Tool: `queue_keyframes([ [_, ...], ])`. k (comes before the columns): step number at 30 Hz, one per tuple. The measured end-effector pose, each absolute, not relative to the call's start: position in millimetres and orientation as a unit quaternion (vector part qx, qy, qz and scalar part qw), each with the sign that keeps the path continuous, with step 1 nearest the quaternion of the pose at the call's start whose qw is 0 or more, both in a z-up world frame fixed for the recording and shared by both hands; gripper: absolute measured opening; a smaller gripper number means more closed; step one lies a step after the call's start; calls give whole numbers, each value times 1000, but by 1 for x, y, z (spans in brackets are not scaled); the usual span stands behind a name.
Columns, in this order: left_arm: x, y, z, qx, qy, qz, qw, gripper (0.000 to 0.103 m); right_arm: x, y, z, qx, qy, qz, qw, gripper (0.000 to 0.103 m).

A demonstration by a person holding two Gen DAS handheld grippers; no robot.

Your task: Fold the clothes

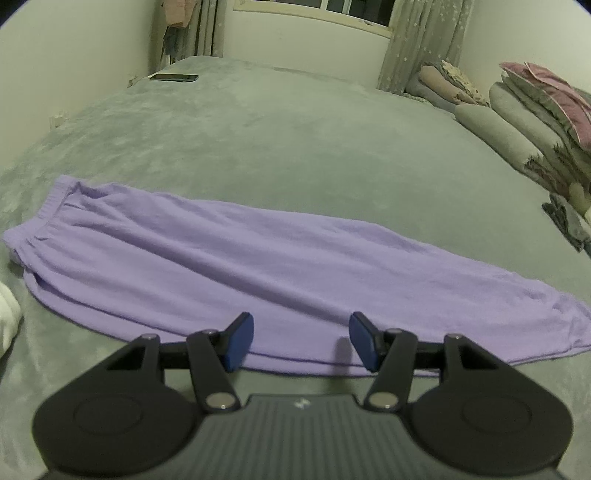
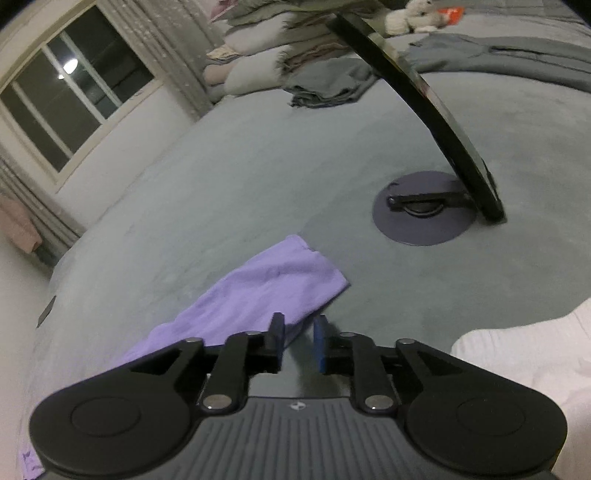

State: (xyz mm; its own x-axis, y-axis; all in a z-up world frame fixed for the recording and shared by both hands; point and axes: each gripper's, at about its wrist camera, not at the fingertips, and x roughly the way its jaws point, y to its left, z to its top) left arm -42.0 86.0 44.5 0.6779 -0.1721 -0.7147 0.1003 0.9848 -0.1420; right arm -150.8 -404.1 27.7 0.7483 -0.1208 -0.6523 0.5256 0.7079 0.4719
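white cloth (image 1: 7,317): far left edge of left wrist view, on the bed, just clear of the waistband end of the trousers.
phone (image 1: 173,77): dark, flat on the far left corner of the bed, well apart from the trousers.
lilac trousers (image 1: 258,266): flat on the grey bed cover (image 1: 295,147), folded lengthwise, legs stacked; elastic waistband at left, cuffs at right. Near long edge runs just ahead of the left gripper.
left gripper (image 1: 301,341): jaws spread wide, nothing held. Blue pads (image 1: 240,341) hover over the near edge of the trousers, around mid-length; contact with the fabric cannot tell.
curtain (image 1: 417,48): pale, hanging under the window, back of bed.
pillows and folded bedding (image 1: 517,122): heaped at far right of the bed, well apart from the trousers.
window (image 2: 74,92): dark panes, upper left in right wrist view.
right gripper (image 2: 298,341): jaws narrowed to a small gap, not fully closed, nothing between them. Tips sit just beside the cuff end of the trousers, fabric lying left of the left pad.
phone stand (image 2: 421,214): round grey base on the bed cover, dark curved arm rising from it; beyond the cuffs, apart from them.
stuffed toy (image 2: 406,16): pale, far top, blurry.
white garment (image 2: 524,354): lower right, near the gripper body.
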Motion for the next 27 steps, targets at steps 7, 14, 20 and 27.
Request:
queue_keyframes([
  [7, -47, 72, 45, -11, 385, -60, 921, 64, -137, -399, 27, 326, 303, -181, 877, 40],
  [14, -46, 75, 41, -7, 394, -55, 918, 64, -122, -380, 29, 270, 306, -191, 893, 6],
  [20, -46, 79, 39, -9, 402, -56, 914, 64, -123, -371, 41, 199, 286, -221, 911, 5],
  [27, -47, 81, 40, -13, 409, -58, 911, 64, -122, -362, 49, 134, 272, -247, 920, 4],
])
